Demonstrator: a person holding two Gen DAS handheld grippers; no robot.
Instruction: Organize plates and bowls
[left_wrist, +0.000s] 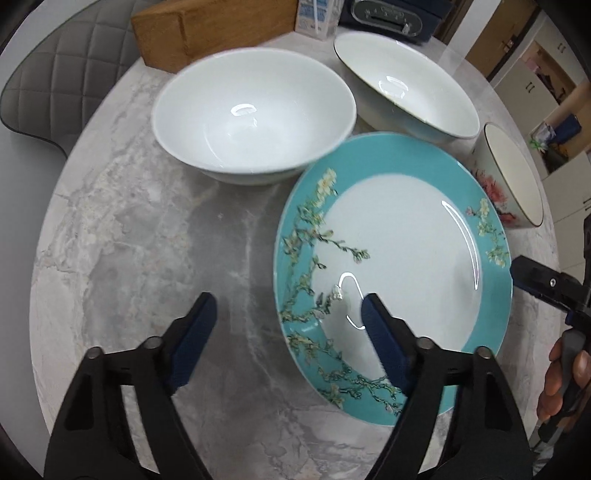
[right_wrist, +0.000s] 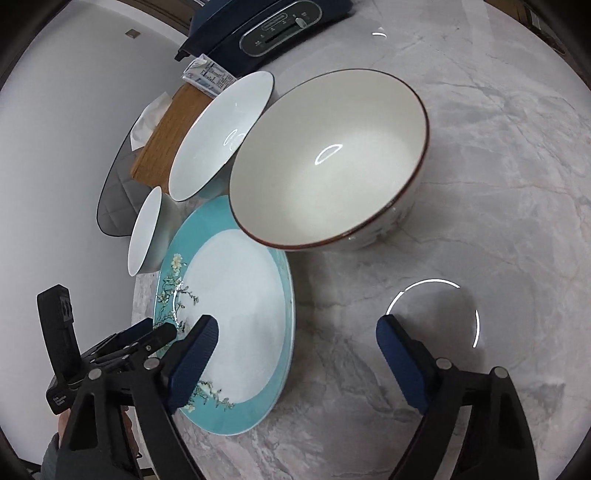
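Tableware crowds a round marble table (left_wrist: 129, 229): a teal floral plate (left_wrist: 399, 258) beside a plain white bowl (left_wrist: 251, 118), a dark-rimmed bowl (left_wrist: 406, 85) and a flower-painted bowl (right_wrist: 332, 158). Left gripper (left_wrist: 288, 317) straddles the plate's near rim, fingers apart, gripping nothing; right gripper (right_wrist: 295, 336) gapes over plate edge and marble. Print on the carton (left_wrist: 317, 16) and appliance (right_wrist: 273, 26) is too blurred to read.
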